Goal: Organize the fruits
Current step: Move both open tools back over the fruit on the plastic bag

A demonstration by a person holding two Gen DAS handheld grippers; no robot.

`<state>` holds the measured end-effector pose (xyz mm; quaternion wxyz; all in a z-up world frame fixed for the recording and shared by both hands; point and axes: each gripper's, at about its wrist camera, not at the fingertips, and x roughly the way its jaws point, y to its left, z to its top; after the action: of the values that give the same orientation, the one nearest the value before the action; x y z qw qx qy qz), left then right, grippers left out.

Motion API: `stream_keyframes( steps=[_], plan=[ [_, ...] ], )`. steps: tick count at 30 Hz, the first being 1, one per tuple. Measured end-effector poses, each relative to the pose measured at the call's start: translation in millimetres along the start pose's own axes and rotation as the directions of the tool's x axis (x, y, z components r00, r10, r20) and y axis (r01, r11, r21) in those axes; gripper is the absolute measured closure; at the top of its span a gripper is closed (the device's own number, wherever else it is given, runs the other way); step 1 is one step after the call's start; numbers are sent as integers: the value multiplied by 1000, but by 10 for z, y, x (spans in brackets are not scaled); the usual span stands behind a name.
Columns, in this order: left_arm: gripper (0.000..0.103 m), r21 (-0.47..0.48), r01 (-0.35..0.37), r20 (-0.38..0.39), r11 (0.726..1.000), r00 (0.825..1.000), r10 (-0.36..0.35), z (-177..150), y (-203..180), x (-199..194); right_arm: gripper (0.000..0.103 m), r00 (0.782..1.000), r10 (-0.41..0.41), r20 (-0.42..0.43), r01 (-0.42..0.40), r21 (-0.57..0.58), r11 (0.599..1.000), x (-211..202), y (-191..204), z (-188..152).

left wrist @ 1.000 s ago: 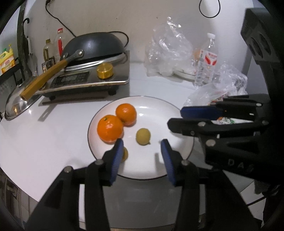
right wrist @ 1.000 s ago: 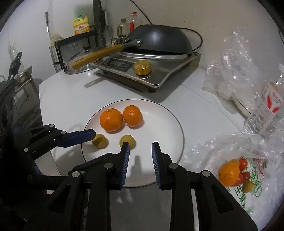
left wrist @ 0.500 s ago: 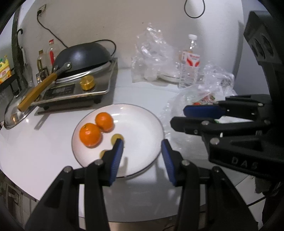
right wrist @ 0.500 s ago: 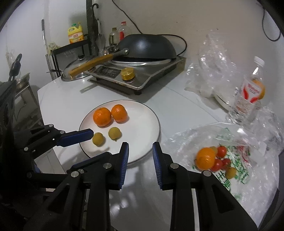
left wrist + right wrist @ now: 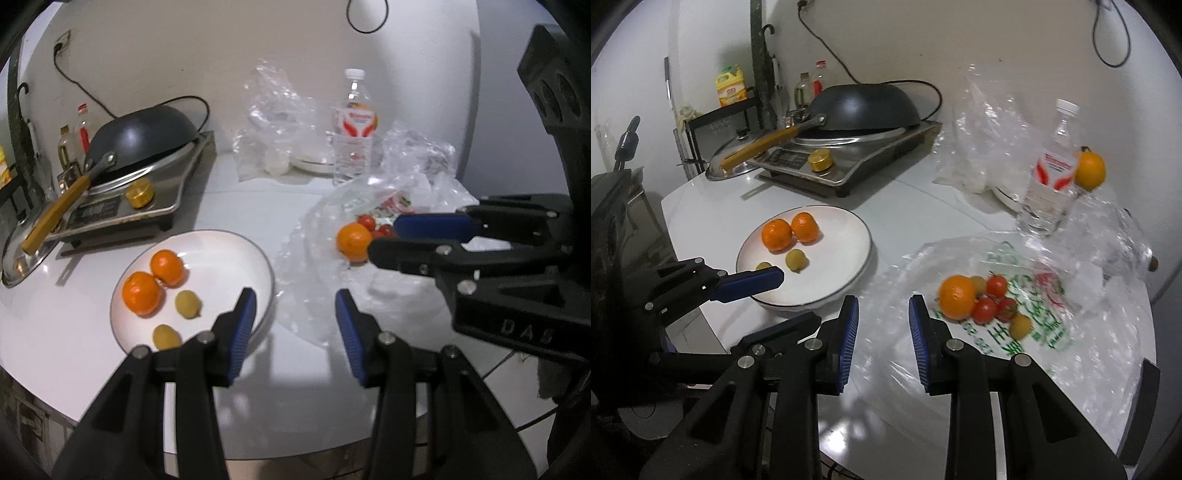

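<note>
A white plate (image 5: 221, 266) holds two oranges (image 5: 142, 293) and two small yellow-green fruits (image 5: 187, 303). To its right lies a clear plastic bag (image 5: 997, 332) with an orange (image 5: 957, 297), several cherry tomatoes (image 5: 995, 299) and a small yellow fruit (image 5: 1020, 326). My left gripper (image 5: 294, 299) hovers open over the plate's right rim with nothing between its fingers. My right gripper (image 5: 883, 302) hangs above the bag's left edge, its jaws a narrow gap apart and empty. In the left wrist view the right gripper (image 5: 384, 238) sits just right of the bagged orange (image 5: 352, 240).
An induction cooker (image 5: 849, 166) with a black wok (image 5: 864, 107) stands behind the plate. A water bottle (image 5: 1049, 177), crumpled plastic bags (image 5: 273, 140) and another orange (image 5: 1090, 170) are at the back right. The round table's front edge (image 5: 295, 435) is near.
Both grippers have moved right and slightly up, from over the plate toward the plastic bag. The bag's fruit has come into full view. Neither gripper holds anything.
</note>
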<state>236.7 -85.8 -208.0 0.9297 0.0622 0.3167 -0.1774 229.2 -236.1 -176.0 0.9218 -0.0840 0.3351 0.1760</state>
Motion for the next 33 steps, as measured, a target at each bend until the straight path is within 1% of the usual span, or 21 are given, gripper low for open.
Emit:
stream_keyframes(
  steps=[9,17,24,26,28,33],
  plan=[
    [57,44,17,-7,999,1000,-17,86,-331,74,73,1000,-20,2,20,42,999,-110,-325,-146],
    [57,82,50,-29,995,998,-48,165,-645,254,72,999,-42,-10,43,81,996,-148,-658,-266],
    [57,90,69,-51,994,997,-65,208,-785,423,71,998,-53,-19,54,92,994,-140,-862,-291],
    [57,91,73,-56,993,996,-68,225,-807,474,70,998,-55,-24,57,99,993,-111,-927,-300],
    [57,94,77,-65,993,995,-71,242,-826,543,66,998,-54,-31,57,109,992,-72,-983,-315],
    [57,99,82,-89,992,993,-73,275,-853,732,66,997,-49,-51,55,131,990,56,-1127,-360]
  ],
)
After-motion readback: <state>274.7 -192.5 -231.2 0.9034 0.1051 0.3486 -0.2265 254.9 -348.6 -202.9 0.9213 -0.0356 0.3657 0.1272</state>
